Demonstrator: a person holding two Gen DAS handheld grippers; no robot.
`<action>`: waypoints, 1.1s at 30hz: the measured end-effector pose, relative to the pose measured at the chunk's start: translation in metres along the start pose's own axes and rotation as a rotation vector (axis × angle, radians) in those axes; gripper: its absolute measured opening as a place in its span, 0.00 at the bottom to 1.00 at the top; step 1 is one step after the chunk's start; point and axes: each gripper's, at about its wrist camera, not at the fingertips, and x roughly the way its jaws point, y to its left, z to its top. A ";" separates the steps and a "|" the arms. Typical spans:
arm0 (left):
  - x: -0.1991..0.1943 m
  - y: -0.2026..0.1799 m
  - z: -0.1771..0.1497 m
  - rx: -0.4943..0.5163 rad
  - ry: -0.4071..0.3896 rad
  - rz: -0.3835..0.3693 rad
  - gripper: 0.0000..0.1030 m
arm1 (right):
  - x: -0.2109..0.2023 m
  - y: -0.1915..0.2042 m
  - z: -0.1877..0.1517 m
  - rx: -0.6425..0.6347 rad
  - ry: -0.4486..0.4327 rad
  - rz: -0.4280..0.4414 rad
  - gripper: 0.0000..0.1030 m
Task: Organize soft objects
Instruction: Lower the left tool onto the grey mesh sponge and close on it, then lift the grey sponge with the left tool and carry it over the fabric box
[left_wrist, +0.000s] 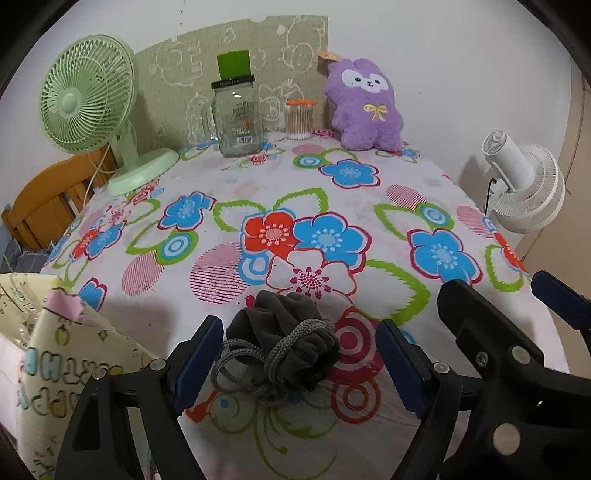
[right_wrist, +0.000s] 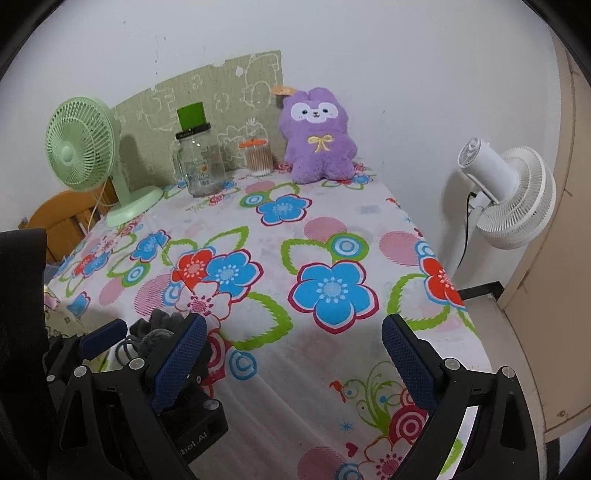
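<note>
Right now the left gripper (left_wrist: 299, 363) hangs low over the near edge of the desk (left_wrist: 369, 192), its blue-padded fingers (left_wrist: 199, 354) spread wide on either side of a dark grey drawstring pouch (left_wrist: 288, 343). That pouch lies crumpled on the flowered cloth, its grey cord (left_wrist: 258, 365) wound round its neck and looping toward the left finger; the pads stand apart from the fabric and none of them presses on it. Just beside it on the right, the right gripper (right_wrist: 295, 354) is also spread open, with only bare cloth between its fingers (right_wrist: 406, 354); in its view the pouch (right_wrist: 155, 332) sits off to the left, partly hidden behind the left gripper. At the far end of the desk, well apart from the pouch, a purple plush toy (left_wrist: 364, 107) leans upright against the wall, with a tub of cotton swabs (left_wrist: 300, 120), a glass jar (left_wrist: 238, 118) and a green fan (left_wrist: 92, 107) lined up to its left. A white fan (left_wrist: 524, 181) stands off the desk's right side.
</note>
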 end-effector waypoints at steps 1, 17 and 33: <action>0.004 0.000 -0.001 -0.002 0.007 0.000 0.84 | 0.002 0.000 0.000 -0.003 0.003 -0.002 0.95; 0.019 0.002 -0.002 -0.014 0.059 -0.045 0.65 | 0.020 0.001 -0.003 0.000 0.036 0.016 0.95; -0.011 -0.005 -0.009 0.026 0.022 -0.020 0.49 | 0.001 0.003 -0.006 -0.003 0.067 0.030 0.95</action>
